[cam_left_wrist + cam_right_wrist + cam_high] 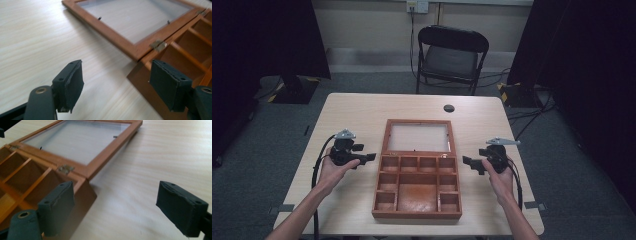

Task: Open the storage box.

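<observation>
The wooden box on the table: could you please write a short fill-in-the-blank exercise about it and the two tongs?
1. The lid of the wooden box lies ____ on the table, swung away from the person.
2. The left tongs and right tongs both have their jaws ____.
3. The box stands ____ the two tongs.
4. Beyond the table stands a black folding ____.

Missing words: open; open; between; chair
</observation>
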The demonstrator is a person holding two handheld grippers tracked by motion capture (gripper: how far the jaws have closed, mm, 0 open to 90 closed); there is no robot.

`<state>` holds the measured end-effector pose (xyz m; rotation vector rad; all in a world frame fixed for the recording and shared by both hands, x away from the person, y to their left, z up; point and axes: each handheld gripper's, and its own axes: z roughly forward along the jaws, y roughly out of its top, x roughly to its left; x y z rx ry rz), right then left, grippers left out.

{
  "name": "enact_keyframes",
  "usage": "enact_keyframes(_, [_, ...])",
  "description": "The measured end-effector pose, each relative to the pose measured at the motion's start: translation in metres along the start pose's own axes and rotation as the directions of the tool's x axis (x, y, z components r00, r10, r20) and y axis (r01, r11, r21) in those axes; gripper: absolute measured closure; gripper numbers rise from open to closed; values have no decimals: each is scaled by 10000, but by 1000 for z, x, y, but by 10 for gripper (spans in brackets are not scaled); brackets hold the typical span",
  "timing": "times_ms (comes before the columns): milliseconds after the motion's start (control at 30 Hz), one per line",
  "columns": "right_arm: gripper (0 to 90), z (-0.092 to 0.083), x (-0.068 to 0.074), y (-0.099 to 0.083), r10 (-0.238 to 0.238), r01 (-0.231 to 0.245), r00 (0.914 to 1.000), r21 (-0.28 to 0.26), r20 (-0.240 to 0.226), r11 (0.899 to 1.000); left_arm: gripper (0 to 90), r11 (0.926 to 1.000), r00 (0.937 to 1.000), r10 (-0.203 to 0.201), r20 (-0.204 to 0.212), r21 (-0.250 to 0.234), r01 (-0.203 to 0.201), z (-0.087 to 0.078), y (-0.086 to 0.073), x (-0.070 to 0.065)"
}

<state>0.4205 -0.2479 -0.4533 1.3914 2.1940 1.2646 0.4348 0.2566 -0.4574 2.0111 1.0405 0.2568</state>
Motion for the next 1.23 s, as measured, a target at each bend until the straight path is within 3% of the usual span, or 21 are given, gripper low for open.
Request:
enact_keyframes(300, [141,-28,-8,-26,-140,111,9976,434,672,9990,198,9984,9987,-184,-474,516,209,-12,-27,7])
enact_keyframes(400, [142,-30,-9,-36,-490,370,9929,1099,1084,9933,192,9969,9971,-285,-709,710,335,-16,-37,11])
enact_keyframes(567, [143,-30,-17,-51,-545,290,9827,1434,1772,9892,184,9941,9928,-424,-1120,944,531,-17,-50,15])
enact_keyframes(633, [144,-28,-20,-55,-522,177,9762,1624,2104,9866,183,9958,9891,-91,-1469,884,223,-17,-57,16])
enact_keyframes(700, [144,-27,-24,-58,-281,-85,9721,1548,2329,9879,187,9979,9854,-353,-1668,474,438,-17,-60,15])
enact_keyframes(733, [141,-27,-25,-58,-218,-167,9696,1548,2437,9878,182,9983,9834,-178,-1806,522,276,-16,-61,13])
enact_keyframes(800, [135,-25,-26,-62,-487,74,9588,1468,2800,9891,154,9958,9756,614,-2106,788,-457,-12,-63,7])
enact_keyframes(833, [116,-24,-26,-64,-585,165,9518,1403,3009,9900,139,9961,9752,618,-2127,747,-468,-11,-63,7])
enact_keyframes(967, [57,-20,-26,-69,-511,234,9473,907,3161,9956,101,9982,9721,449,-2300,498,-343,-6,-63,7])
enact_keyframes(1233, [52,-20,-25,-69,-450,171,9458,891,3216,9959,82,9981,9711,451,-2342,515,-339,-5,-62,7])
